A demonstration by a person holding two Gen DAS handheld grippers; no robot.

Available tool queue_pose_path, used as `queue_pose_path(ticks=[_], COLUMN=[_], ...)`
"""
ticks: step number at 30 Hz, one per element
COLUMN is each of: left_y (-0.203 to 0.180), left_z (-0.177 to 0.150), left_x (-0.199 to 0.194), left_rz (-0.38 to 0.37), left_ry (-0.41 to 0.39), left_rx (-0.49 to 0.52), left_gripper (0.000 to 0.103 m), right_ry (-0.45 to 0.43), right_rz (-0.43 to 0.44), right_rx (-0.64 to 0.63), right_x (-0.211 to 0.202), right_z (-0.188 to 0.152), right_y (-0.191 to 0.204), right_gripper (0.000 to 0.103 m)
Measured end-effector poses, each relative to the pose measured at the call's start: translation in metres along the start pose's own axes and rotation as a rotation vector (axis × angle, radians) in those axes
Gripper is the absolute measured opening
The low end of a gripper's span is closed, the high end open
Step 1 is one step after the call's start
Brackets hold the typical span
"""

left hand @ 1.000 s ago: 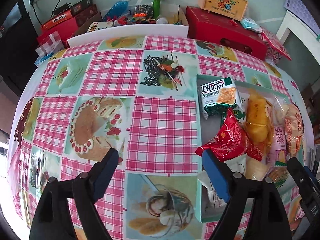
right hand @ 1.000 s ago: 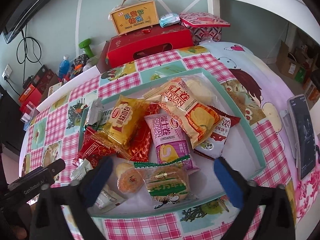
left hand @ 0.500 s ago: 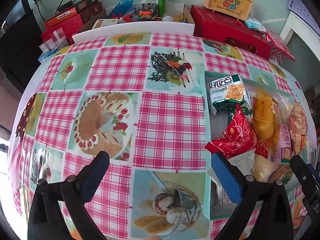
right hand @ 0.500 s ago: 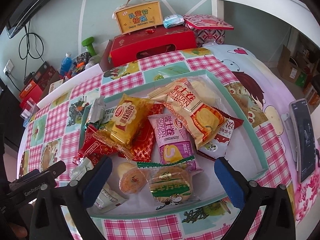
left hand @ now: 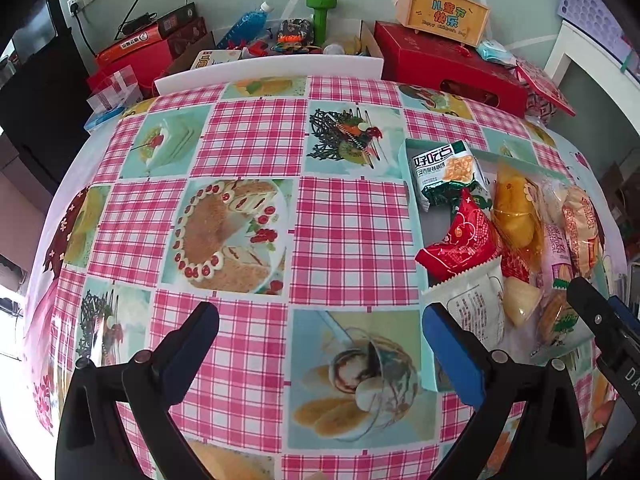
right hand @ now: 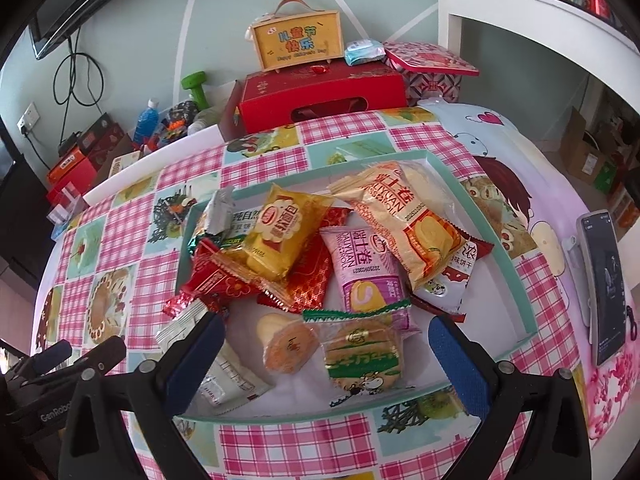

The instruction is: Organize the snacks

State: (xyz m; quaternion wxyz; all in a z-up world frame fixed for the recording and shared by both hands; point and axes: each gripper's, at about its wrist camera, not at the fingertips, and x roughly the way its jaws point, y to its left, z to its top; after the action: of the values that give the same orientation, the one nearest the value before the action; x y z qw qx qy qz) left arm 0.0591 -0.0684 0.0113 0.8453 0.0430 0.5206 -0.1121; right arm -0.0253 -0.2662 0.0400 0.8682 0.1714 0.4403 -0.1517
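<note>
Snack packets (right hand: 352, 256) heaped in teal tray (right hand: 516, 276), both tongs empty.

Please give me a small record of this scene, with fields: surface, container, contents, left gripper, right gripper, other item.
surface: checked tablecloth
container: shallow teal tray
contents: loose pile of snack packets, yellow packet on top
left gripper: open, empty, over the cloth beside the tray
right gripper: open, empty, over the tray's near end
other item: phone right of the tray
</note>
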Motion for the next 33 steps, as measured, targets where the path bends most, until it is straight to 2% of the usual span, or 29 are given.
queue_pose_path(ticks=[18, 33], left_y=[0.019, 0.03], left_z=[-0.028, -0.041], left_x=[-0.007, -0.006], left_rz=[-0.001, 0.002], left_ry=[0.013, 0.032], left_rx=[-0.013, -0.028], left_gripper=[0.101, 0.101], right_ry=[0.016, 0.047], right_rz=[0.004, 0.003], right_rx=[-0.073, -0.08], right_x=[-0.006, -0.008], right_z=[-0.031, -0.049], right_y=[0.019, 0.019], right_gripper=[0.103, 0.103])
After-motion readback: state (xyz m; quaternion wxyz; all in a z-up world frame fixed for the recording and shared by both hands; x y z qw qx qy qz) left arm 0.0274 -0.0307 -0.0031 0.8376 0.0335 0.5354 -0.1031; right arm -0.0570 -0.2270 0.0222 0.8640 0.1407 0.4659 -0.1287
